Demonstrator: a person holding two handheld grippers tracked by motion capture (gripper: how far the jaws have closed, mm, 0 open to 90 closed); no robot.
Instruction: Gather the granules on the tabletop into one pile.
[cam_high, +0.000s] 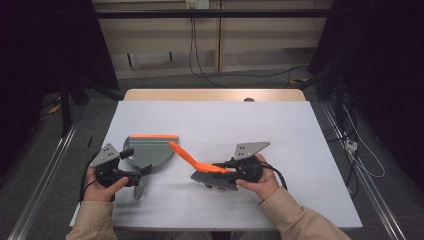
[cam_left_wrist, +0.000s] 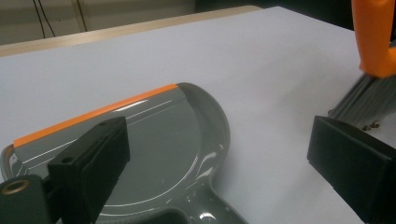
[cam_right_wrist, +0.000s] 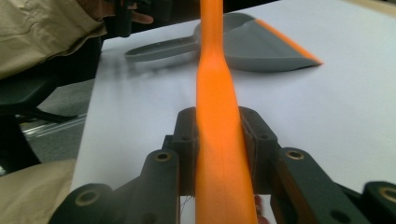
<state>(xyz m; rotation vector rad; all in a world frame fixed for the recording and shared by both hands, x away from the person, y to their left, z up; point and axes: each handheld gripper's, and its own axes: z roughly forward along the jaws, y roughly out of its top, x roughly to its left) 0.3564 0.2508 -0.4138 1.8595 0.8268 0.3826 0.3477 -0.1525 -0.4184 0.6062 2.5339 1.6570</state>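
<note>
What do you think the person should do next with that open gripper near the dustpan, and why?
Probably ease the left hand-held gripper down and close it on the dustpan's handle. Its jaws stand wide open above the grey dustpan, gripping nothing, while the right hand-held gripper is already shut on the orange brush. Steadying the pan seems sensible before any sweeping.

A white table top (cam_high: 280, 125) sits on a wooden table (cam_high: 215, 94). Around it lies grey carpet floor (cam_high: 45, 165). Behind stands a beige wall (cam_high: 260, 45) with black cables (cam_high: 195, 55) hanging down. Dark curtains (cam_high: 45, 40) flank both sides, dimly lit.
</note>
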